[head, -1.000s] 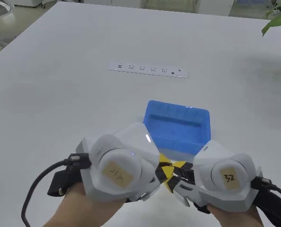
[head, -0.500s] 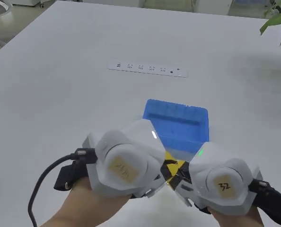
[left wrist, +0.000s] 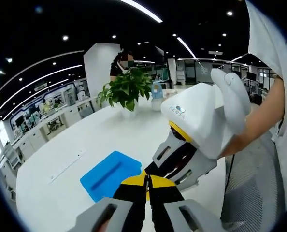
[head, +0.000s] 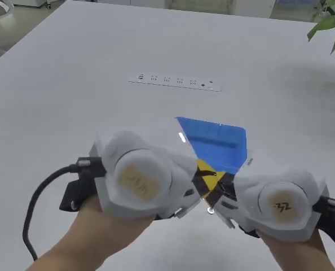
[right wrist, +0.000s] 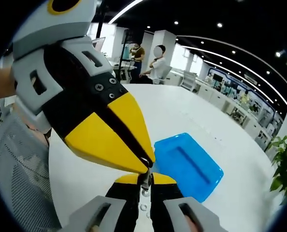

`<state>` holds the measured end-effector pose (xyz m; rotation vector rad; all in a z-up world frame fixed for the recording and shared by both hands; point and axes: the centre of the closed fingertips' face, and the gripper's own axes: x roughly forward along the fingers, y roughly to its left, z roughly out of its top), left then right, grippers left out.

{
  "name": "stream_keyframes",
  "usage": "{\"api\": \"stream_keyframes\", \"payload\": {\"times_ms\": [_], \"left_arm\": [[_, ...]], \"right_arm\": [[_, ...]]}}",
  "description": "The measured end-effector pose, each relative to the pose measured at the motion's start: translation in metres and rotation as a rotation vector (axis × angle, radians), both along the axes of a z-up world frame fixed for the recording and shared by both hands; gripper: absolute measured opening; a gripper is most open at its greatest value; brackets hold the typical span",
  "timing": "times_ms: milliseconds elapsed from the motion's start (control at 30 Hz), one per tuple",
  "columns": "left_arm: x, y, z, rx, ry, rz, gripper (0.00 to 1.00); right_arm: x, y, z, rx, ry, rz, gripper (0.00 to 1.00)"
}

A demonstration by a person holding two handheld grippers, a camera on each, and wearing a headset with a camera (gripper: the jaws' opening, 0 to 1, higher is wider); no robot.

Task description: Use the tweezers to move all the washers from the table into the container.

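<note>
The white worktop [head: 71, 84] runs wide and bare on the left and far side, its back edge well beyond the work, so there is plenty of open room out there. Close to the person things are cramped. The two tools are held nose to nose just in front of the blue container [head: 218, 144], which sits flat on the worktop with its near edge hidden behind them.

The left hand-held gripper [left wrist: 147, 180] is clenched, yellow tips pressed together. I cannot tell whether anything is caught between them. The right hand-held gripper [right wrist: 144, 180] is clenched on a thin strip of bright metal, seemingly the tweezers [right wrist: 143, 195], which stick up between its jaws and meet the tip of the left one.

A white power strip [head: 174, 82] lies well beyond the container, clear of everything. A leafy plant [head: 331, 25] stands off at the far right. A black cable [head: 40, 195] loops from the left tool over the near worktop.

The container is a shallow rectangular tray with rounded corners and a long groove in its floor.
</note>
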<state>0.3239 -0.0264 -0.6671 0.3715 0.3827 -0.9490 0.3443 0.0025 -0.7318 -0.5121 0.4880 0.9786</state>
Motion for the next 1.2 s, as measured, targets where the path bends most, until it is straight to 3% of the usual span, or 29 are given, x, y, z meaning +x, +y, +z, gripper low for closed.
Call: {"api": "stream_keyframes", "payload": {"times_ms": [300,667,833,933,1200], "left_arm": [[0.011,0.003,0.015,-0.014,-0.044,0.009,0.00],[0.044,0.004,0.028,0.004,-0.112,0.012,0.00],[0.057,0.005,0.024,0.019,-0.118,0.021,0.00],[0.062,0.007,0.017,0.021,-0.103,0.028,0.00],[0.067,0.007,0.001,0.036,-0.082,0.028,0.00]], "right_arm": [[0.014,0.004,0.016,-0.005,-0.061,0.009,0.03],[0.051,0.006,0.031,-0.015,-0.122,0.014,0.03],[0.064,0.007,0.027,-0.020,-0.126,0.011,0.03],[0.067,0.008,0.021,-0.029,-0.123,0.012,0.03],[0.072,0.007,0.003,-0.060,-0.105,0.008,0.03]]}}
